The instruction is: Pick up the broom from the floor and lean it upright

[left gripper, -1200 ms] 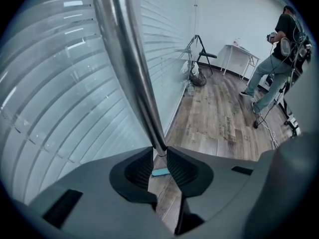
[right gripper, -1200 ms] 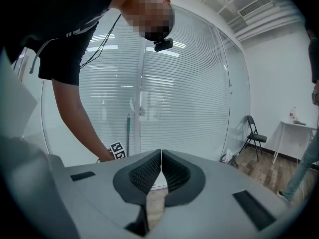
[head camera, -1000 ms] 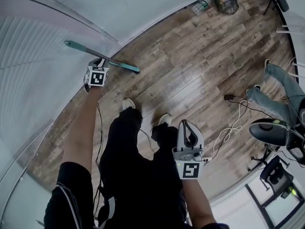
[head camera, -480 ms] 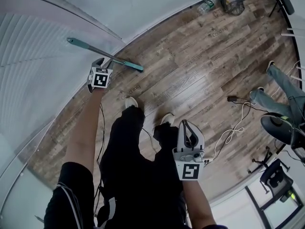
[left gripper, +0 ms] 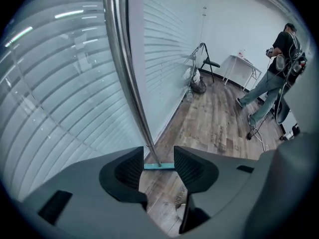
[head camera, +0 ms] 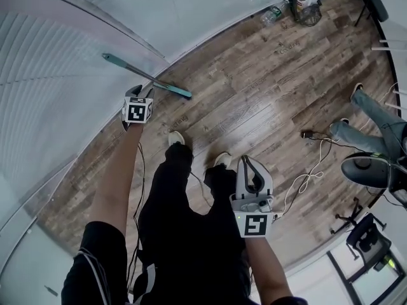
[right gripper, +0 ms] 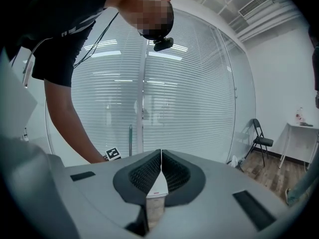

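Far left, a glass wall with blinds (head camera: 51, 94) fills the side beyond the left hand-held gripper (head camera: 140, 91). The broom (head camera: 143, 75) stands propped against it, just ahead of this gripper's tips, with its teal head (head camera: 180, 92) down on the wooden floor (head camera: 254, 94). In the left gripper view the jaws are spread and have just been opening. The broom's metal handle (left gripper: 127, 83) rises past them untouched and nothing sits between the pads. The handle's top runs out of the upper edge, and only a strip of the head (left gripper: 159, 166) shows in the gap, its ends hidden behind the jaws. Whether the handle rests on the glass or on a frame post cannot be told. Below that gripper are the person's pale shoes (head camera: 175, 137). Further right, the right hand-held gripper (head camera: 247, 164) hangs well apart from the broom, its jaws pressed together on nothing (right gripper: 161, 156). Over its body only a short teal piece of handle (right gripper: 130, 138) shows. Right of it lie a white cable (head camera: 305, 176) and a second person's legs (head camera: 375, 119), cut off by the edge.
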The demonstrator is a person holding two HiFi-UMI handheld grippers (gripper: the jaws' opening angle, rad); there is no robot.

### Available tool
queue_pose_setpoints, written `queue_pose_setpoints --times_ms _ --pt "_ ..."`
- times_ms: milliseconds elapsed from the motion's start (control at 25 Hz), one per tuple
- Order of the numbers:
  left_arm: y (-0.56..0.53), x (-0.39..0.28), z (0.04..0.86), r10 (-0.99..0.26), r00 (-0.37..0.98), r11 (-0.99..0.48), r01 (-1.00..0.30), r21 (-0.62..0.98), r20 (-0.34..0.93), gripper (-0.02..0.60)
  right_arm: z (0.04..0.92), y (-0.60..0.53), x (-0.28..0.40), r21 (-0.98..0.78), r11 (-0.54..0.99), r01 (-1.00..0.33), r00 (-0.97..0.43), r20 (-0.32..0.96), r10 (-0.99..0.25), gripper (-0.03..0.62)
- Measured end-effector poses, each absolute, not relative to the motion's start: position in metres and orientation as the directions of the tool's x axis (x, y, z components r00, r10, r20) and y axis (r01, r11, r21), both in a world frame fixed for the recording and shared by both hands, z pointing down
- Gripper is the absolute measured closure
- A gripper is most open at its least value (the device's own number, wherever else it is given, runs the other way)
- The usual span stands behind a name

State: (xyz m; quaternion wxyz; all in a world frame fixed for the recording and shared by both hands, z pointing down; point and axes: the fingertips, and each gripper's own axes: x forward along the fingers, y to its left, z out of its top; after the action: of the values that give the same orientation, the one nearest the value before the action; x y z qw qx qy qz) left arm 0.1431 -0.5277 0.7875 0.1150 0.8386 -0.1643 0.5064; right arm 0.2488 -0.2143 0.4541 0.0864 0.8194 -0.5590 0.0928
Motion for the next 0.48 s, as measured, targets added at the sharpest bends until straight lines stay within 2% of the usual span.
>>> queue_pose_setpoints --times_ms 200,480 --pt "-0.514 0.135 0.756 -0.171 0.436 -0.914 -0.406 0.023 0.884 0.394 0.430 -0.218 0.243 0.053 -0.285 -0.957 0.289 0.233 -0.928 0.574" --pt "-0.466 0.108 0.711 -0.159 0.497 -0.833 -0.532 0.155 0.853 0.394 0.388 -0.230 0.235 0.043 -0.242 -0.969 0.246 0.193 -0.950 0.574"
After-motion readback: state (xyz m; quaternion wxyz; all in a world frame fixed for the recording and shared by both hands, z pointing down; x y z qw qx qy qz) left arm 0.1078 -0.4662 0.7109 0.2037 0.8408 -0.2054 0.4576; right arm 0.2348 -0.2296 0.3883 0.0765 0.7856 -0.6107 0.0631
